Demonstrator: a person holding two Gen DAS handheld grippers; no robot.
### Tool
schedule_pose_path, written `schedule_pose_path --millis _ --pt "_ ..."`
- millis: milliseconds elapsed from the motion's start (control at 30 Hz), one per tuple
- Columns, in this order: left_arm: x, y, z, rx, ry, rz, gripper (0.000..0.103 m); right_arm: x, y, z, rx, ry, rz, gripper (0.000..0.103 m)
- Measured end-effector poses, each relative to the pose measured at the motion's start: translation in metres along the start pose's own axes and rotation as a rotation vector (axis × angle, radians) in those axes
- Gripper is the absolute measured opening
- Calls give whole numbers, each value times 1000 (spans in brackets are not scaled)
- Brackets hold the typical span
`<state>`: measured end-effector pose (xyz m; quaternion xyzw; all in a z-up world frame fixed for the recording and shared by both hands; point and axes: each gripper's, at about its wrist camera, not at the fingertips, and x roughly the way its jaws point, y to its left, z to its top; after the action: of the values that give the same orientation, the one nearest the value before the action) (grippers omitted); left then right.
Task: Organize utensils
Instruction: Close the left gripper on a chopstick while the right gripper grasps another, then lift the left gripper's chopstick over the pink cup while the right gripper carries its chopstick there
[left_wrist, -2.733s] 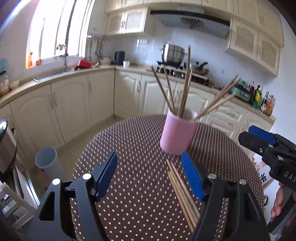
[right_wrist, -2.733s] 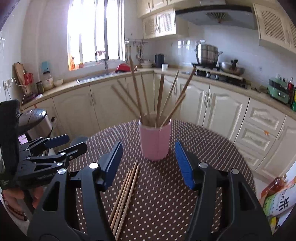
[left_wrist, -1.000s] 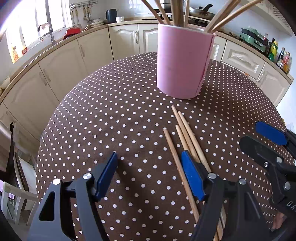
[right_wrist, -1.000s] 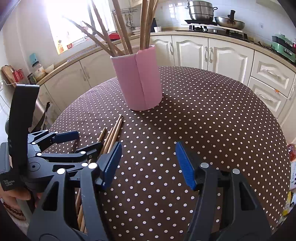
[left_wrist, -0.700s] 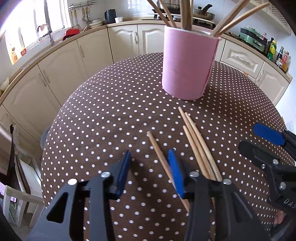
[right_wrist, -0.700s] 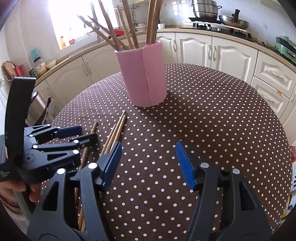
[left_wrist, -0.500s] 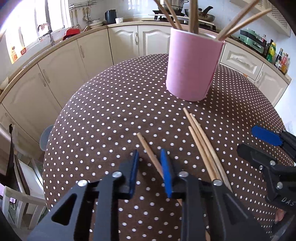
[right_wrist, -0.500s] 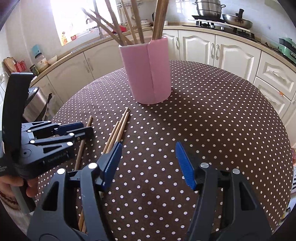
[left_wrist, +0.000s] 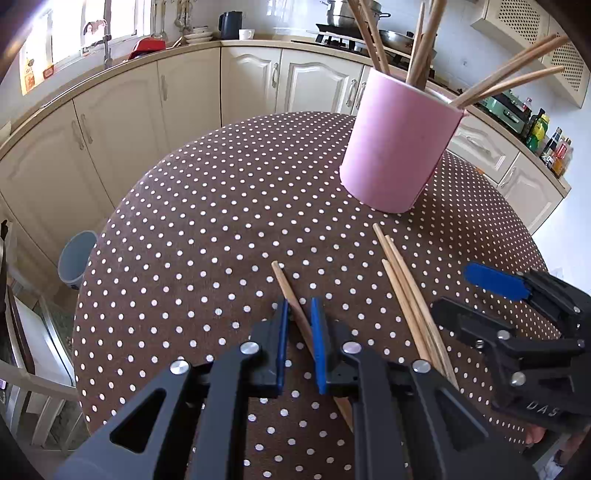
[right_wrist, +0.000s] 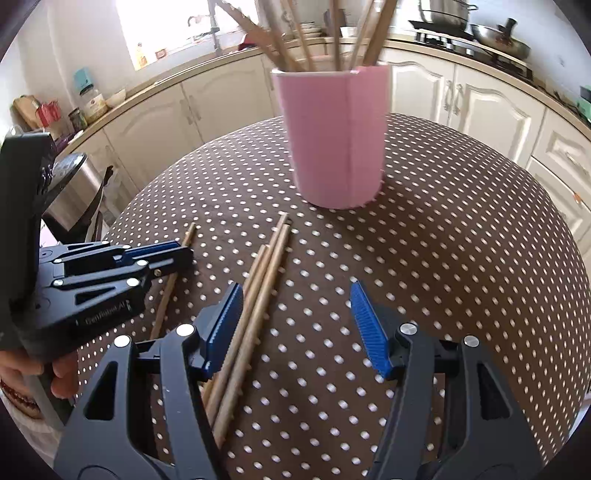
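On the counter (left_wrist: 192, 229), the left gripper (left_wrist: 297, 314) has just closed its jaws onto one chopstick (left_wrist: 286, 284), split from the bundle (right_wrist: 258, 288); lifting to the cup (left_wrist: 395, 147) likely follows. The right gripper (right_wrist: 295, 314) stays spread, empty.

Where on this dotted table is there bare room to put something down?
The tablecloth is bare left of the pink cup, toward the cabinets, and again right of the cup in the right wrist view. It is crowded in front of the cup: loose chopsticks and both grippers.
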<state>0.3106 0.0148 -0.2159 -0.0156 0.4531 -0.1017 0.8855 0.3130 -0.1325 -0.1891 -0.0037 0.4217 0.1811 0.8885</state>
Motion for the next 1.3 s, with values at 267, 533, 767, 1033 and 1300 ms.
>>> schedule_pose_path --millis 267,533,767,1033,1300 --pt "0 -5 -1 6 -1 21 13 14 10 8 -36 69 -31 35" --pt "1 -10 -3 5 -7 23 13 24 21 16 -56 99 -29 23" --pt "-1 -4 -1 1 -7 15 13 35 31 24 -85 125 -70 17" --pt "-2 1 0 -16 -14 11 10 43 36 30 -99 119 -76 9" --pt "-2 11 6 -62 -2 -31 6 32 15 28 -38 112 -14 6"
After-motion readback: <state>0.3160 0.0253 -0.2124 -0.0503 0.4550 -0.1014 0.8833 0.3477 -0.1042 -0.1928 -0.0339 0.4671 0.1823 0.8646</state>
